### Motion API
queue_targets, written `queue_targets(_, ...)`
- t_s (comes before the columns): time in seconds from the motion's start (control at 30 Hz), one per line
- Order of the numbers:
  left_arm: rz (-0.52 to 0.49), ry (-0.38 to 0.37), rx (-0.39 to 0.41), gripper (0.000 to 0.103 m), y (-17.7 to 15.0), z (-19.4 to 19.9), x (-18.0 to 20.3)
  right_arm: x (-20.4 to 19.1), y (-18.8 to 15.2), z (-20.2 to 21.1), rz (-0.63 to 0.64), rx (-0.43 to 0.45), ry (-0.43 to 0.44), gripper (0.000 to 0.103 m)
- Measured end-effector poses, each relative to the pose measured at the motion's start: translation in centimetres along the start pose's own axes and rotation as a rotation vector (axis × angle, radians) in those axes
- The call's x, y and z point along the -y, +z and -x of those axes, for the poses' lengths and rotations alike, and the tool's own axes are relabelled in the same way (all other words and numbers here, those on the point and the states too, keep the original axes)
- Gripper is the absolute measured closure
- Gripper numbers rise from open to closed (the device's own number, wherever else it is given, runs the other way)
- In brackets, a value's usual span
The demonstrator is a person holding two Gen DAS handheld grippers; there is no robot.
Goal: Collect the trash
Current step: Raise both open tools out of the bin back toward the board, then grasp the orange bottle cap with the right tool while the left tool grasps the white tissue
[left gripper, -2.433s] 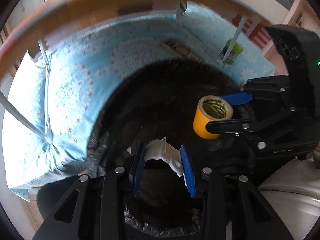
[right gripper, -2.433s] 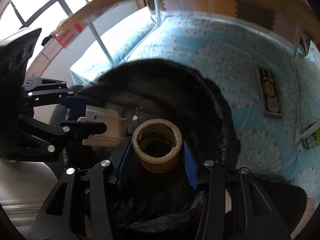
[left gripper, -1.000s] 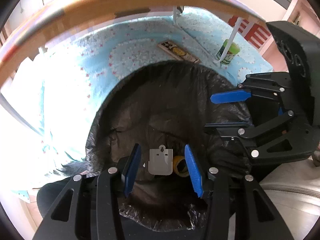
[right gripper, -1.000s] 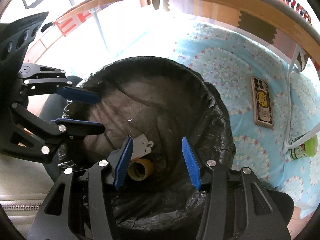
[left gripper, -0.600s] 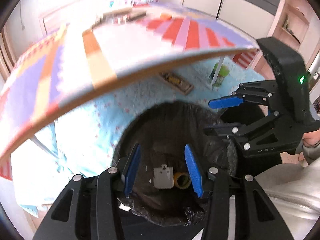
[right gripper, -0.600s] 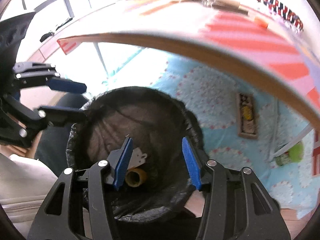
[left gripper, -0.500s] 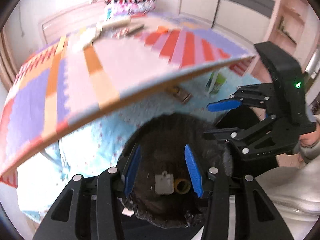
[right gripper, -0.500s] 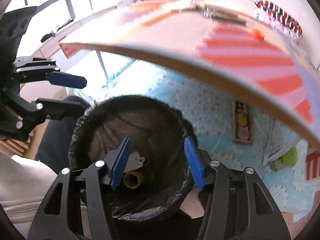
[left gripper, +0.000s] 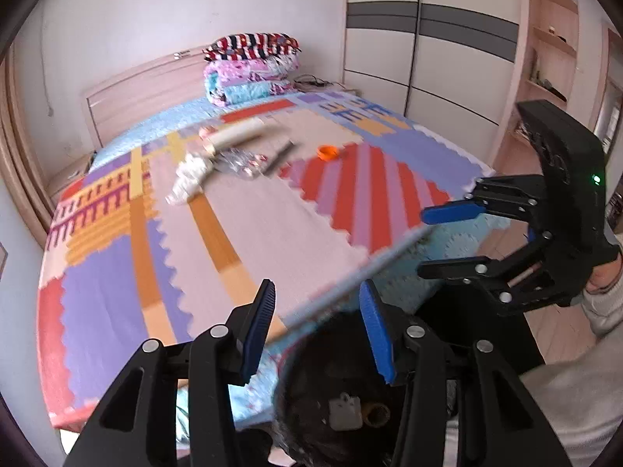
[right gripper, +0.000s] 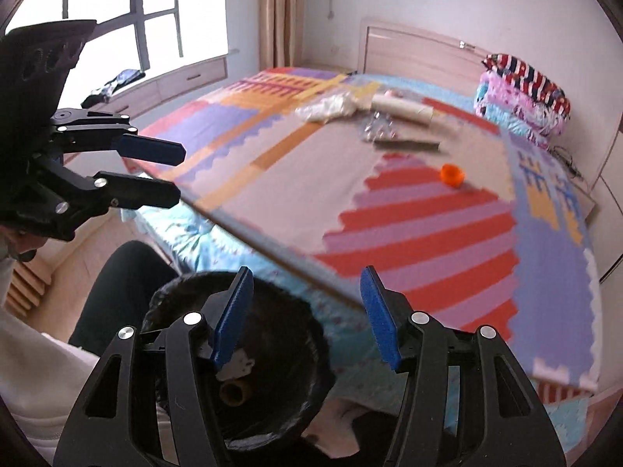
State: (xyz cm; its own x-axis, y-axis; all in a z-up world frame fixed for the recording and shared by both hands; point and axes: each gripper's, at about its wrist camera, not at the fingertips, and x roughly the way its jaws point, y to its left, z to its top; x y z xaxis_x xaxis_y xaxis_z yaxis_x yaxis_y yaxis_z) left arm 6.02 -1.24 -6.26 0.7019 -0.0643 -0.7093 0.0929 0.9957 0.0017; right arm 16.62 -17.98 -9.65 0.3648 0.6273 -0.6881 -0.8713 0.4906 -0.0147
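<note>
Below both grippers, black crinkled bag-lined bin holds a white flat plastic piece and yellow tape roll. Left gripper and right gripper empty, jaws apart, angled downward; right's just widening.

Black gripper, blue pads

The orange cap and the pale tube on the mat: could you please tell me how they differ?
The orange cap is short and round; the pale tube is a long cylinder lying on its side. The orange cap sits alone by the red stripes, while the pale tube lies among other litter, beside a crumpled white wad. Both rest on the foam mat, not yet in the bin.
</note>
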Motion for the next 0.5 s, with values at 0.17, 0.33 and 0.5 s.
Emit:
queue_targets(0.17, 0.018, 0.043, 0.025, 0.059, 2.4, -0.7, -2.3, 1.5, 1.8, -0.1, 0.005, 0.027, -0.028, 0.045)
queue_targets(0.33, 0.05, 0.047, 0.031, 0.059, 4.3, -2.3, -5.2, 3.3, 3.5, -0.8, -0.005, 0.047, -0.056, 0.043)
queue_targets(0.5, 0.077, 0.102, 0.013, 0.059, 5.8, -4.5, -7.9, 5.2, 4.8, -1.9, -0.019, 0.055, -0.079, 0.043)
